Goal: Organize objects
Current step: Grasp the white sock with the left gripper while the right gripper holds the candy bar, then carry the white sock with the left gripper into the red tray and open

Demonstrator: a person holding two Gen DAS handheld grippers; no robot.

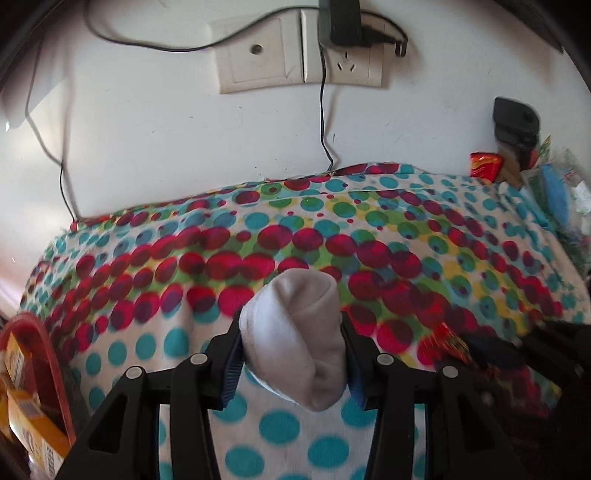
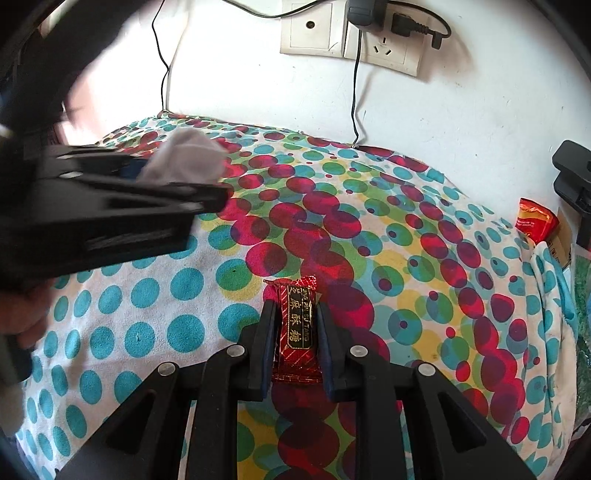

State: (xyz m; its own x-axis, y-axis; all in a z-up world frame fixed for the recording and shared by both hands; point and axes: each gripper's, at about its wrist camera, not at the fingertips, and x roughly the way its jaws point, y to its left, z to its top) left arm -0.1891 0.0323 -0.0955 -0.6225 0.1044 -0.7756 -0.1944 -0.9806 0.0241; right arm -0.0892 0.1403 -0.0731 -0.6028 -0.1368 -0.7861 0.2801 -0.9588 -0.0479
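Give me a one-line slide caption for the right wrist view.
Right gripper clamps a red candy packet over the dotted cloth.

left wrist: low, close, faces wall socket (image 1: 343, 62) | right wrist: likewise, probably rightward | shared: dotted cloth (image 1: 406, 229)

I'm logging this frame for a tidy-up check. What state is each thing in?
Left gripper: shut on the rolled white sock.
Rolled white sock: held, lifted off the cloth.
Right gripper: shut on the red foil candy.
Red foil candy: clamped between the jaws.
Polka-dot cloth: spread flat.
Black wall plug: plugged in.
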